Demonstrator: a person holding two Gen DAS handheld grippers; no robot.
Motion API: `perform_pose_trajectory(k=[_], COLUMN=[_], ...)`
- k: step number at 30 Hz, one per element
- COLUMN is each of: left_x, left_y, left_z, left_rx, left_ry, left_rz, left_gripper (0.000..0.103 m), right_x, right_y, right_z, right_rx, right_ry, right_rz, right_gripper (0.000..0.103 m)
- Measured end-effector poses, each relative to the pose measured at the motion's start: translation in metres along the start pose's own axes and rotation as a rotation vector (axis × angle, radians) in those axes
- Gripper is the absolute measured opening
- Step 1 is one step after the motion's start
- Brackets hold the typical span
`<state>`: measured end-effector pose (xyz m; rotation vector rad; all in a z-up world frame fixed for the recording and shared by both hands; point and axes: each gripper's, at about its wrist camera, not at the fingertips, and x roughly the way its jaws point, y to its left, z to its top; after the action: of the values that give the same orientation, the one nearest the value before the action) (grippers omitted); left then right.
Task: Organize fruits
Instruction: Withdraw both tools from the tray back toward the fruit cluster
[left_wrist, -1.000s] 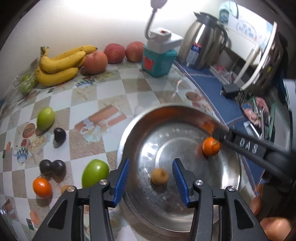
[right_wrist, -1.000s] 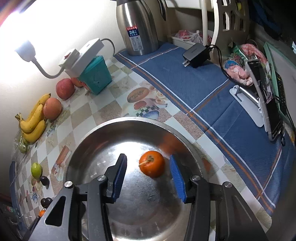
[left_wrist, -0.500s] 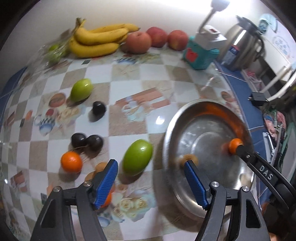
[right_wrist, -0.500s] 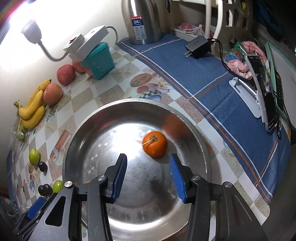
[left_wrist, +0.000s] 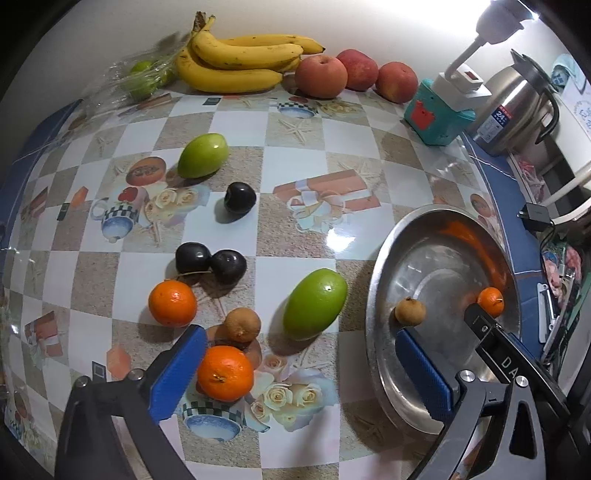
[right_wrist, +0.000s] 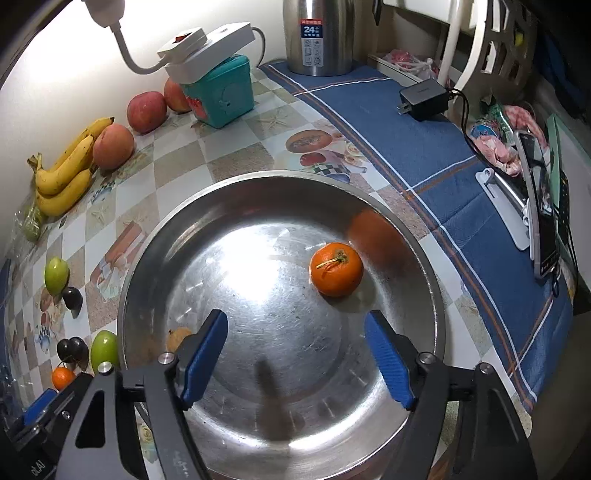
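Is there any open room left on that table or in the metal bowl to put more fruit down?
Yes. The steel bowl is mostly bare, holding only a mandarin and a small brown fruit. Tablecloth lies open between the apples and the bowl. It is crowded near the left gripper, around the dark plums.

Table (left_wrist: 236, 122) surface: glossy checkered covering printed with teapots, roses, gift boxes. Right portion carries a blue plaid cloth (right_wrist: 417, 147).

Along the back wall: banana bunch (left_wrist: 240, 59), three red apples (left_wrist: 321, 77) in a row, a clear bag of green fruit (left_wrist: 142, 75) at the left end, teal box (left_wrist: 436, 118), steel kettle (right_wrist: 319, 35) on the blue cloth.

Mid-surface: green fruit (left_wrist: 202, 155); dark plum (left_wrist: 240, 197) near it; two dark plums (left_wrist: 210, 260) touching.

Front: orange (left_wrist: 172, 302), second orange (left_wrist: 225, 373), small brown fruit (left_wrist: 242, 325) between them, larger green fruit (left_wrist: 315, 302) just beside the steel bowl (right_wrist: 155, 258).

Black charger (right_wrist: 424, 98) lies on the blue cloth.
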<state>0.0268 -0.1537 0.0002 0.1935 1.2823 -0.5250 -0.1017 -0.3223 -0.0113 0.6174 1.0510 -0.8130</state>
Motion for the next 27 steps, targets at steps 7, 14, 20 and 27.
perform_pose_trajectory(k=[7,14,20,27], left_x=[0.001,0.001,-0.002,-0.007], left_y=[0.005,0.01,0.014,0.019], left_z=[0.0,0.001,0.002,0.004], left_rx=[-0.023,-0.044,-0.047,-0.056], left_ry=[0.003,0.002,-0.033,-0.049], left_rz=[0.016,0.019,0.021,0.012], left_gripper=[0.103,0.103,0.103,0.103], right_x=[0.004,0.003,0.002,-0.001], right_y=[0.005,0.006,0.007,0.008], right_z=[-0.002,-0.002,-0.002,-0.003], right_rx=[-0.02,-0.024,-0.039,-0.048], right_ry=[0.007,-0.003,-0.017,-0.036], right_rz=[0.009,0.023,0.002,0.02], right_gripper=[0.081,0.097,0.103,0.103])
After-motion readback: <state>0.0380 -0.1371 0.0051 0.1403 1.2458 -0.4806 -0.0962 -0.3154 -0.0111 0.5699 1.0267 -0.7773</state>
